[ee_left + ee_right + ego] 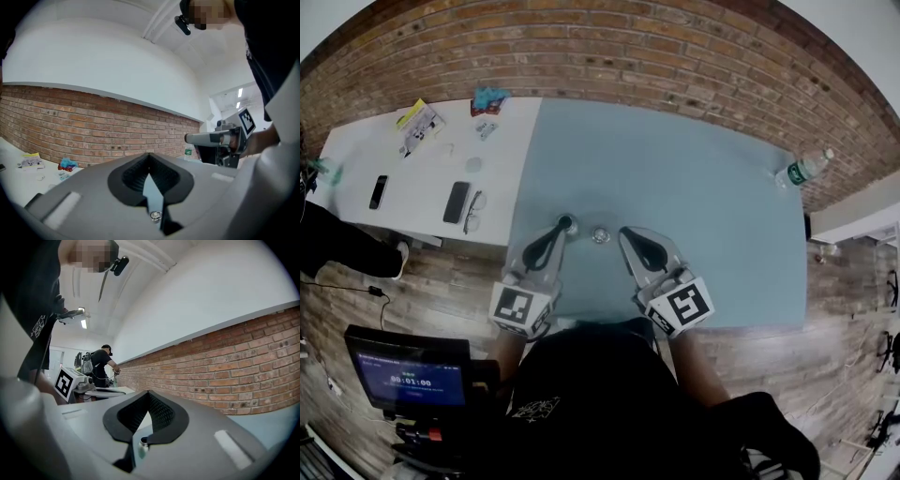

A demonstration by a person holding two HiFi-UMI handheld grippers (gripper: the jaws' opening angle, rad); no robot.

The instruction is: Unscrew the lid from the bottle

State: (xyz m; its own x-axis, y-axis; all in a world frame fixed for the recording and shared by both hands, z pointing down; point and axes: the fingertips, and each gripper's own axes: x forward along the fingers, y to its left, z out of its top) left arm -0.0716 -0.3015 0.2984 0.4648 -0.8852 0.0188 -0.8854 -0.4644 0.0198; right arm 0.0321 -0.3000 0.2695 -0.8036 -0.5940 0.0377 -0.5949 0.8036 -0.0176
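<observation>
Two grippers hang low over the near edge of the blue tabletop (675,169), about midway along it. Your left gripper (565,224) has its fingers pressed together at the tips with nothing pinched between them; its own view shows only a slim gap lower down. Your right gripper (626,232) matches it, fingers closed tip to tip and empty.

Between the two tips stands a small clear bottle (600,234). It touches neither gripper and sits a little nearer the right one, just in from the near edge. Each gripper view catches it through the gap under its fingers. You cannot tell whether its lid is on.

On your left a white tabletop (384,155) adjoins the blue one. Near its near edge lie a phone (379,191), a second phone (456,202) and a pair of glasses (474,211). A leaflet (419,125) and a blue packet (489,97) lie by its far edge.

At the blue tabletop's far right corner sits a water bottle (802,171) with a green label. A brick wall (656,56) runs beyond the far edge.
</observation>
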